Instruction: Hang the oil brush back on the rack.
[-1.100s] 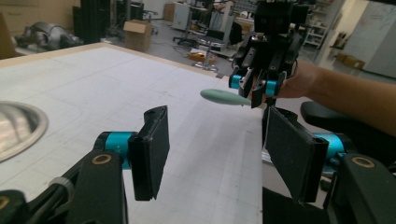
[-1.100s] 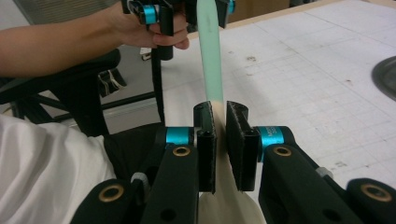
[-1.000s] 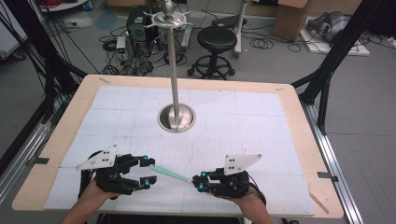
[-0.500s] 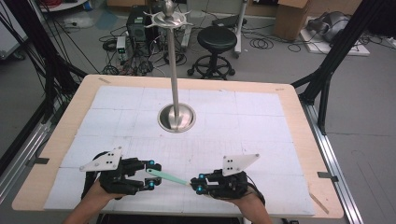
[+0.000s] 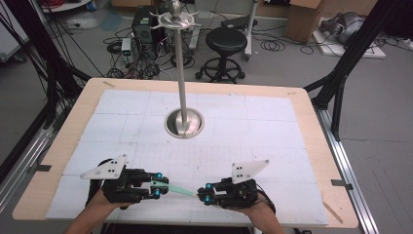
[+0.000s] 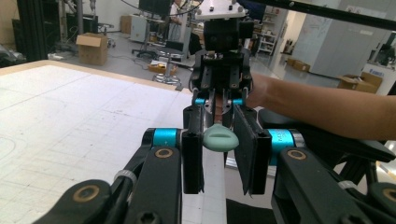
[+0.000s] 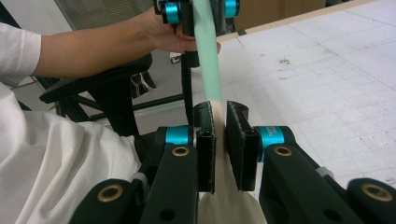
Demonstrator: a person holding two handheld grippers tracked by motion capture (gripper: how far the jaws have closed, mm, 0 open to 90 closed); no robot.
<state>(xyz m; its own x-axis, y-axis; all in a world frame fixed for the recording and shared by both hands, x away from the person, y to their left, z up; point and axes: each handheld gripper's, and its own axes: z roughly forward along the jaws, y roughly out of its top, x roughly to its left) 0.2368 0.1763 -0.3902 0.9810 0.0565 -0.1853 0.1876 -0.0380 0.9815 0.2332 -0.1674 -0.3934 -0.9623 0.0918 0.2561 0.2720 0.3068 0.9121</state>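
A slim tool [image 5: 178,190], mint green at one end and cream at the other, hangs level just above the near edge of the table between both grippers. My left gripper [image 5: 157,186] has just been closing its jaws on the rounded green end [image 6: 220,138], and both pads now touch it. My right gripper [image 5: 207,195] is shut on the cream end [image 7: 218,116], with the green shaft [image 7: 208,60] running away from it toward the left gripper [image 7: 198,9]. In the left gripper view the right gripper [image 6: 223,100] faces me head-on.
A tall metal pole on a round base [image 5: 184,123] stands mid-table, with a spiked top piece [image 5: 174,17]. A white gridded mat [image 5: 243,141] covers the wooden table [image 5: 311,131]. A stool [image 5: 225,44] and cables lie beyond the far edge.
The left gripper's jaws have drawn in around the tool's green end. Both hands and the tool stay where they were.
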